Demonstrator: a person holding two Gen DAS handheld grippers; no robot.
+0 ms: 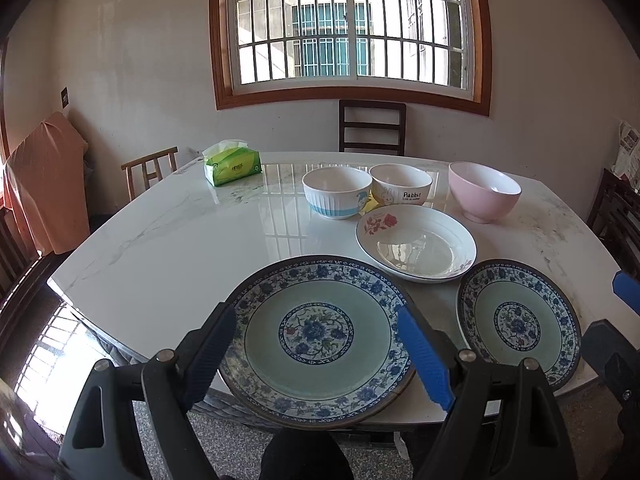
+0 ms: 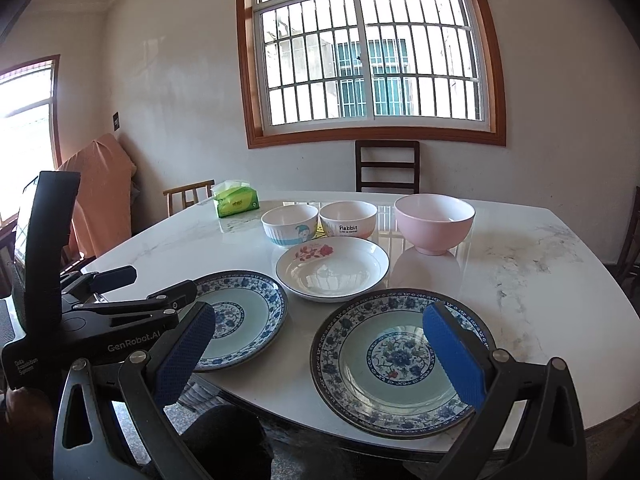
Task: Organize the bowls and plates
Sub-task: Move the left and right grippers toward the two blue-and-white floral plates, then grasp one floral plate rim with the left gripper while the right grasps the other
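Two blue-patterned plates lie side by side at the table's front edge. My left gripper is open, its blue pads on either side of the left plate without touching it. My right gripper is open too, low in front of the right plate, one pad over its rim. Behind them sits a white rose plate. Further back stand a blue-striped bowl, a Rabbit bowl and a pink bowl. The right wrist view also shows the left gripper by the left plate.
A green tissue pack lies at the far left of the white marble table. Chairs stand behind the table, at its left corner and on the right. An orange-covered object leans on the left wall.
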